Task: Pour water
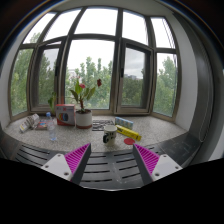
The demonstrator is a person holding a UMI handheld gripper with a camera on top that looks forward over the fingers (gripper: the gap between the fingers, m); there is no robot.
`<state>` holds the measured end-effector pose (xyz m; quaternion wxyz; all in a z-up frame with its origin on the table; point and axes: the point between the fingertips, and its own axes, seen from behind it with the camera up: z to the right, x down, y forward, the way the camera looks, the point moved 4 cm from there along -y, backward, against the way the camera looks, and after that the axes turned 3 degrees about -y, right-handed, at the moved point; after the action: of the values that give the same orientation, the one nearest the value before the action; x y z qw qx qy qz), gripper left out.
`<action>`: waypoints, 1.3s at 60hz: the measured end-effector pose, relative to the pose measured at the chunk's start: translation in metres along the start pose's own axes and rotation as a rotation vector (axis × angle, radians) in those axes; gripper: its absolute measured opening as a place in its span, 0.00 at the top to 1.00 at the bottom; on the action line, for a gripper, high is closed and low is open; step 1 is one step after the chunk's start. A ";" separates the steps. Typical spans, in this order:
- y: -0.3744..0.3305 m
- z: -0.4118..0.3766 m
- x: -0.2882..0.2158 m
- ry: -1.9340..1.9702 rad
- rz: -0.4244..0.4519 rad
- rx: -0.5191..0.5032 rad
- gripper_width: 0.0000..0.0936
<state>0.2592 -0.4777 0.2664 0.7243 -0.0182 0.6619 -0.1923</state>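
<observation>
Gripper (107, 163): jaws open, empty, held level well short of counter (165, 133).
Clear bottle (51, 124), likely water source: on counter at 10 o'clock beyond jaws, beside potted plant (83, 106).
White cup (109, 134): 12 o'clock, nearer.
Yellow box (128, 130): 1 o'clock.
Risks: crowded sill, approach clipping cup or plant; slippery bottle tipping under off-centre grip.

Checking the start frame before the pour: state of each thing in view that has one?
gripper: fingers open, nothing between them
water bottle: upright on the sill, beyond the fingers, untouched
potted plant: upright on the sill
cup: upright, contents cannot be told
yellow box: lying flat
windows: closed
</observation>
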 end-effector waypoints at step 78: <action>0.391 -0.474 0.016 -0.094 0.078 -0.193 0.24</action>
<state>-0.0981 -0.0123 0.0826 0.7563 -0.0712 0.6430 -0.0981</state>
